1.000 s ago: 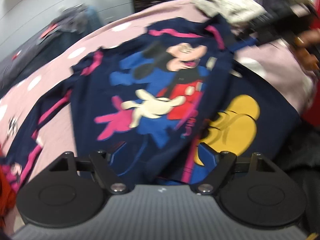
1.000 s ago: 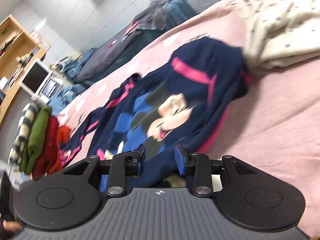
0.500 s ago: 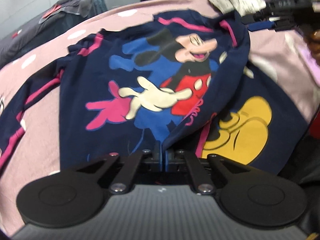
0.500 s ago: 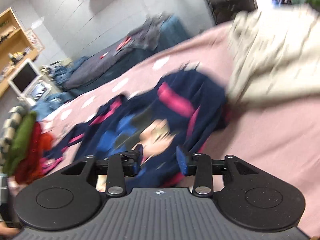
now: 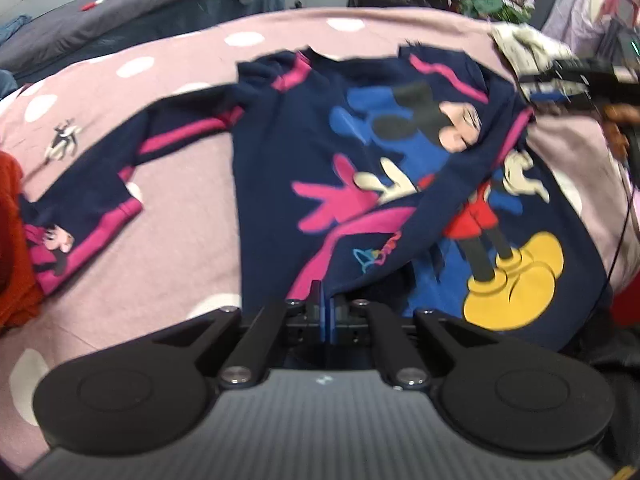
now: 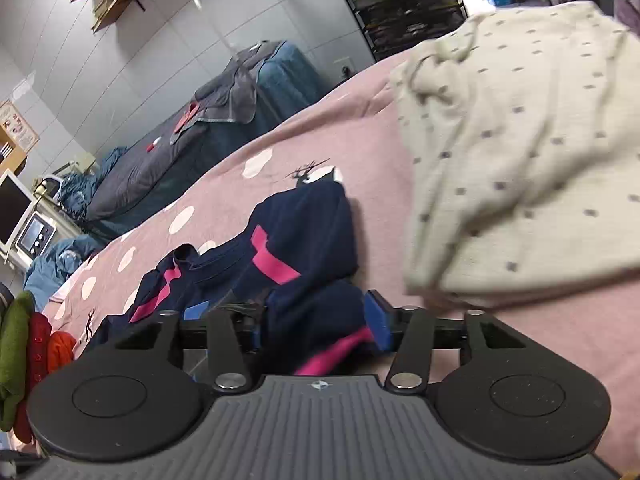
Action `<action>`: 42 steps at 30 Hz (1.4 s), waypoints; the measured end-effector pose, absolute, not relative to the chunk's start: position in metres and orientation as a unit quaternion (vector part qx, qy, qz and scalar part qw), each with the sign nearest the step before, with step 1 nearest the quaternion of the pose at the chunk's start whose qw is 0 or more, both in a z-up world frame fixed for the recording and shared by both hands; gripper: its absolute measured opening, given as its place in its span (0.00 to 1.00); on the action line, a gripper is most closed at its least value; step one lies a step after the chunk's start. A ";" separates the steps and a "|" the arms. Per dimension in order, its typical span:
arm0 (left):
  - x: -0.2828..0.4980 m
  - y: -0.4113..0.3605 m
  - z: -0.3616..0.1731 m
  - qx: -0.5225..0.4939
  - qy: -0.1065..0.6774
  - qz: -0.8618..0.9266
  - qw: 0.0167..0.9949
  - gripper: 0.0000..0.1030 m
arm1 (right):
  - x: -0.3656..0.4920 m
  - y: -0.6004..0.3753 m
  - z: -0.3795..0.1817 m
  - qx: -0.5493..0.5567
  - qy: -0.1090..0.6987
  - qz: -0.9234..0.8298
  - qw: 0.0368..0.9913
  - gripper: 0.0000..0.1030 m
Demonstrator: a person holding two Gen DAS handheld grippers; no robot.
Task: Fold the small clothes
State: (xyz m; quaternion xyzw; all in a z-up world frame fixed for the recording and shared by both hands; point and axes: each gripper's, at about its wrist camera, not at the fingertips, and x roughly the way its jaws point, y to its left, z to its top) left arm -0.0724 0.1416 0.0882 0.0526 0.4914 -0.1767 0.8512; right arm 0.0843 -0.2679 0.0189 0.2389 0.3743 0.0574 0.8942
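Taking the navy sweater (image 5: 304, 184) as the mark: bare pink blanket (image 5: 180, 248) lies open between its body and the spread sleeve. Beyond that sleeve's cuff, a red garment pile (image 5: 12, 240) blocks the edge. At the opposite shoulder, a cream dotted garment (image 6: 520, 152) crowds close, leaving a narrow strip of blanket.

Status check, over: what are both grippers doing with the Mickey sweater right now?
Left gripper shut on sweater sleeve cuff, sleeve drawn across chest. Right gripper open around bunched shoulder. Cream garment close by.
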 end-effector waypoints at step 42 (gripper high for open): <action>-0.036 0.239 0.070 -0.116 0.533 -0.071 0.835 0.67 | 0.098 -0.236 0.029 0.115 0.324 0.124 0.931 0.62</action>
